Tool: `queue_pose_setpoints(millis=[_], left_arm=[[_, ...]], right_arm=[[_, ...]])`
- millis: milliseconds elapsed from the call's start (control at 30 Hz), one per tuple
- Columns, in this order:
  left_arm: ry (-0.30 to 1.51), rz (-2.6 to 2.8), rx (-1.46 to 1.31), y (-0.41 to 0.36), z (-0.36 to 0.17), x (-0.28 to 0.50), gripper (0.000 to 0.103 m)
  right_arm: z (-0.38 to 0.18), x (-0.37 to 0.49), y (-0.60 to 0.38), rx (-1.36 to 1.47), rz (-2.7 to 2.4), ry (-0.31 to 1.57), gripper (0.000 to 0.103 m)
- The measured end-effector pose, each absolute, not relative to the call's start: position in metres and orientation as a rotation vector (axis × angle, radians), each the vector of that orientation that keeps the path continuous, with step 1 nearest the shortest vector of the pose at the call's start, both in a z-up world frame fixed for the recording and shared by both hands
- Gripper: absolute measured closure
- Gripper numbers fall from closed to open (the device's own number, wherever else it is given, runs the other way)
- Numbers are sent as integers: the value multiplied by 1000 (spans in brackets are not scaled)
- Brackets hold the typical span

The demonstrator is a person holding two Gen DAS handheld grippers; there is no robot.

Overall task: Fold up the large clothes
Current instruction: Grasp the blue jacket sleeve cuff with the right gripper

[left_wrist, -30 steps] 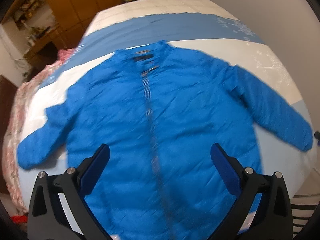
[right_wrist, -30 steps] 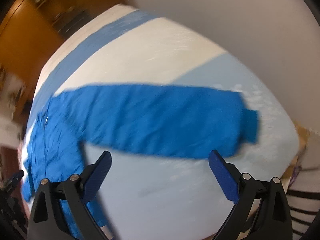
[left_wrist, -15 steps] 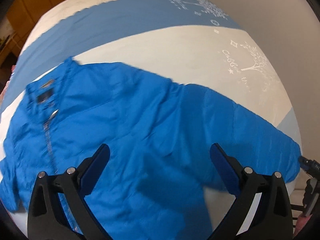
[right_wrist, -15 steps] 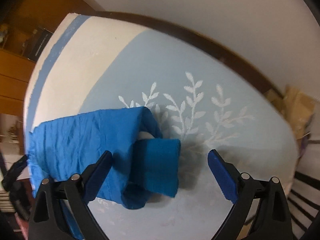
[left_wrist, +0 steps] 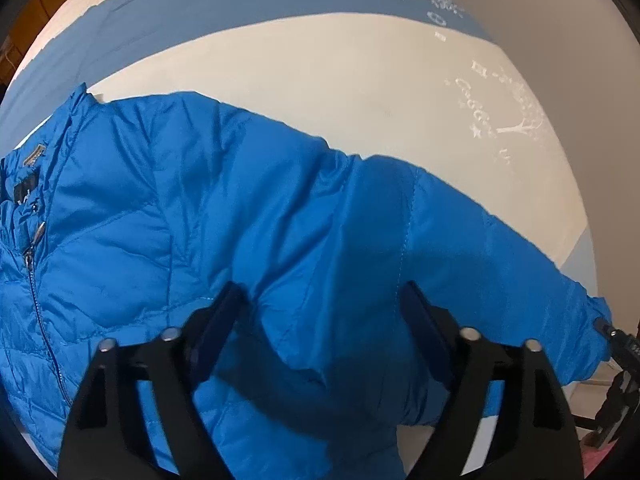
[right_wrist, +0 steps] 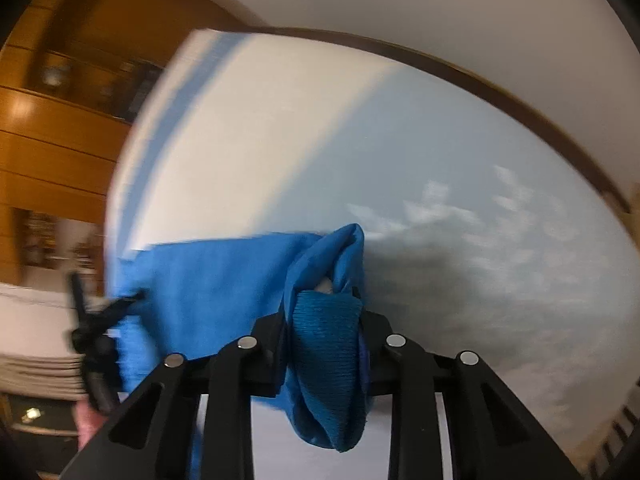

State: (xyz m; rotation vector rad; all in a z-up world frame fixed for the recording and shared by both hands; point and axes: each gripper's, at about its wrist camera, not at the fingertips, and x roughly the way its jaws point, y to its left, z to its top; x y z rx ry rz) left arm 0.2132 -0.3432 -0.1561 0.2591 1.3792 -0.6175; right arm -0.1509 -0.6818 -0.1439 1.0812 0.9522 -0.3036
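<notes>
A bright blue puffer jacket (left_wrist: 168,216) lies front up on the bed, its zip and collar at the left of the left wrist view. My left gripper (left_wrist: 326,316) is open, with its fingers set down either side of a raised fold near the jacket's right armpit. The right sleeve runs out to the right, where the other gripper (left_wrist: 620,344) holds its end. In the right wrist view my right gripper (right_wrist: 326,320) is shut on the sleeve cuff (right_wrist: 328,344), and the sleeve (right_wrist: 208,280) trails off to the left.
The bed cover (left_wrist: 360,80) has cream, pale blue and darker blue bands with white leaf prints (right_wrist: 460,216). A dark bed edge (right_wrist: 520,100) runs along the white wall. Wooden cupboards (right_wrist: 60,100) stand at the left.
My right gripper has closed on the sleeve cuff, which lay between its open fingers before. My left gripper has dropped closer onto the jacket near the armpit, and its fingers have narrowed.
</notes>
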Motion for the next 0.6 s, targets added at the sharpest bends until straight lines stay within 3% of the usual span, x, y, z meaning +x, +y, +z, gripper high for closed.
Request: queue_pose_setpoints(millis=[100, 233, 600], left_arm=[[1366, -627, 202, -328, -144, 221, 30], [1337, -590, 160, -302, -131, 238, 31], [1313, -472, 64, -205, -111, 278, 30]], right_arm=[[-114, -130, -668, 1124, -133, 827, 77], [-85, -77, -642, 1078, 5, 794, 77], [-90, 88, -518, 869, 241, 991, 77]])
